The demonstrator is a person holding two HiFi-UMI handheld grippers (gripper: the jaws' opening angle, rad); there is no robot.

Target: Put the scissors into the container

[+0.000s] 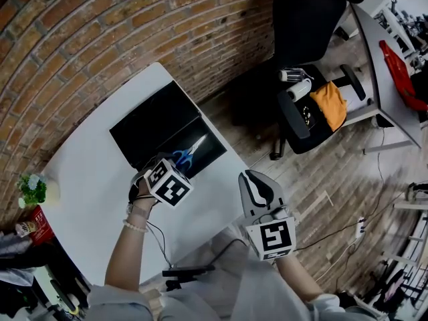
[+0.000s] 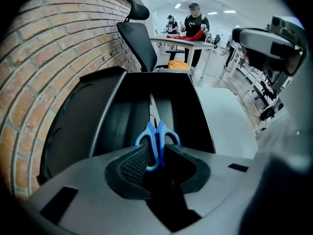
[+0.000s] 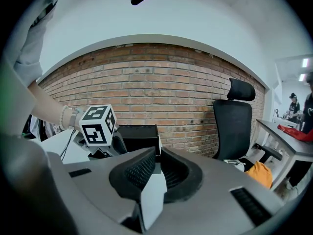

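The blue-handled scissors (image 1: pixel 190 154) lie in the black container (image 1: pixel 154 122) on the white table, blades pointing toward the brick wall. My left gripper (image 1: pixel 177 164) is at their handle end. In the left gripper view the blue handles (image 2: pixel 157 136) sit between the jaws of the left gripper (image 2: pixel 154 160), with a dark gap beside the right pad, so the jaws stand open around them inside the container (image 2: pixel 107 116). My right gripper (image 1: pixel 253 178) hovers off the table's near right corner, empty. In the right gripper view the right gripper (image 3: pixel 156 163) has its tips together.
A black office chair (image 1: pixel 307 19) carrying an orange cloth (image 1: pixel 329 104) stands right of the table. A small plant (image 1: pixel 32 189) and a red can (image 1: pixel 37 226) sit at the table's left end. A brick wall (image 1: pixel 100 32) runs behind. People stand at a far desk (image 2: pixel 195 21).
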